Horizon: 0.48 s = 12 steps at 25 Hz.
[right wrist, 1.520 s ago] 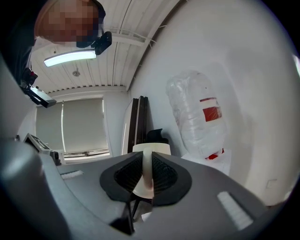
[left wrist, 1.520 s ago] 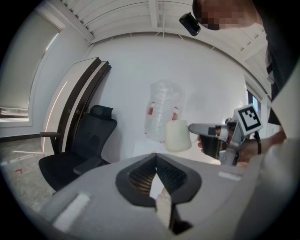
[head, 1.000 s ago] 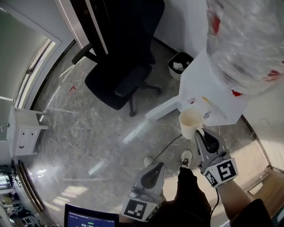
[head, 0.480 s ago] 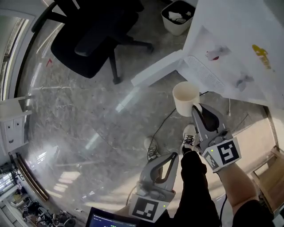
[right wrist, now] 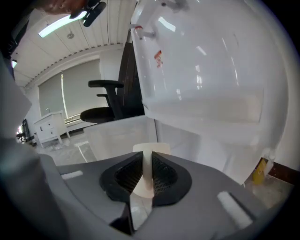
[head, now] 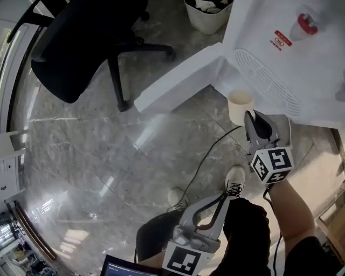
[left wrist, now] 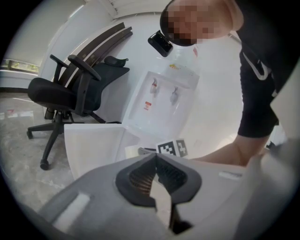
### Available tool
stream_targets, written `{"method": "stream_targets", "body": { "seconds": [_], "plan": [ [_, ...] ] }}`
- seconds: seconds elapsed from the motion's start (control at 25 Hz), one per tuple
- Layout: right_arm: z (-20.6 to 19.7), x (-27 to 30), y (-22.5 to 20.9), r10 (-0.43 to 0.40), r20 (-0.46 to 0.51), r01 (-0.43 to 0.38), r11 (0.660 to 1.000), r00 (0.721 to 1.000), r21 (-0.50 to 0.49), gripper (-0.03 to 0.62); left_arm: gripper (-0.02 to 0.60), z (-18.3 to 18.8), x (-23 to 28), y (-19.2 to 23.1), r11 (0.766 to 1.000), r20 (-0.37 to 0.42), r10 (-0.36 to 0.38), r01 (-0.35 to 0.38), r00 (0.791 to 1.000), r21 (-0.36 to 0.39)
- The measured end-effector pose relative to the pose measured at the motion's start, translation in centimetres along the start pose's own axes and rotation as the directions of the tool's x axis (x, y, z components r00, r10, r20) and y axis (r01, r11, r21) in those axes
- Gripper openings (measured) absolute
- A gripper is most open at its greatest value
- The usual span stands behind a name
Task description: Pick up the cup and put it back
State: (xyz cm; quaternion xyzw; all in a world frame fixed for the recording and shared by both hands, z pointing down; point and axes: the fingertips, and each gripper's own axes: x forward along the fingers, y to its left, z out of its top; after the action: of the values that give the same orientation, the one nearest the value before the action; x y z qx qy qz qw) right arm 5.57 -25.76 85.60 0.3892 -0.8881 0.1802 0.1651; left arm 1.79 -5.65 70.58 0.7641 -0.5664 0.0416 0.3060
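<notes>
**Head view.** The right gripper (head: 250,116) is clamped on the wall of a cream cup (head: 240,103). The cup stands upright with its mouth up, and the inside looks empty. It sits low in front of the white water dispenser (head: 280,59), just beside the dispenser's open white door (head: 178,81). Whether the cup's base touches the floor (head: 108,156) cannot be told. The right gripper's marker cube (head: 273,164) faces up. The left gripper (head: 224,195) hangs lower in the frame near the person's knee, well apart from the cup, with its tips together. A dark cable (head: 207,159) runs across the floor past two sneakers (head: 235,180). A black office chair (head: 75,48) and a white waste bin (head: 207,13) stand further off.

**Left gripper view.** The left gripper (left wrist: 155,158) has its jaws closed tip to tip, with nothing between the pads. Beyond it are the dispenser (left wrist: 161,101) with its two taps, the open door (left wrist: 93,145), the chair (left wrist: 61,93) at left, and the other gripper's marker cube (left wrist: 172,148). The person's dark sleeve (left wrist: 262,84) fills the right side.

**Right gripper view.** The right gripper (right wrist: 147,153) holds the cup (right wrist: 151,147) by a thin section of its wall. One pad is on the inside of the wall and one on the outside. The cream rim rises just above the tips. The dispenser (right wrist: 206,79) looms close on the right. The chair (right wrist: 105,101) and a small white drawer unit (right wrist: 49,126) stand behind at left.
</notes>
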Motion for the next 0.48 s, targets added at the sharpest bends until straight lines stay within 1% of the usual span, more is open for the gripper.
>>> {"method": "stream_targets", "body": {
  "seconds": [0.12, 0.24, 0.4, 0.48],
  "plan": [
    [-3.1, 4.5, -3.9, -0.061, 0.012, 0.061, 0.998, 0.998, -0.010, 0.046, 0.005, -0.1, 1.0, 1.1, 1.000, 0.017, -0.004, 0.003, 1.000, 0.011],
    [-5.2, 7.3, -7.2, -0.126, 0.016, 0.126, 0.992, 0.992, 0.010, 0.046, 0.005, 0.0, 1.8, 2.1, 1.000, 0.035, -0.007, 0.006, 0.999, 0.027],
    [-6.5, 10.5, -10.4, -0.201, 0.041, 0.200, 0.979, 0.979, 0.032, 0.046, 0.005, 0.0, 3.1, 3.6, 0.999, 0.056, -0.012, 0.010, 0.998, 0.046],
    [-6.5, 12.2, -11.8, -0.233, 0.058, 0.233, 0.972, 0.971, 0.015, 0.046, 0.005, -0.1, 3.7, 4.3, 0.998, 0.066, -0.016, 0.012, 0.998, 0.054]
  ]
}}
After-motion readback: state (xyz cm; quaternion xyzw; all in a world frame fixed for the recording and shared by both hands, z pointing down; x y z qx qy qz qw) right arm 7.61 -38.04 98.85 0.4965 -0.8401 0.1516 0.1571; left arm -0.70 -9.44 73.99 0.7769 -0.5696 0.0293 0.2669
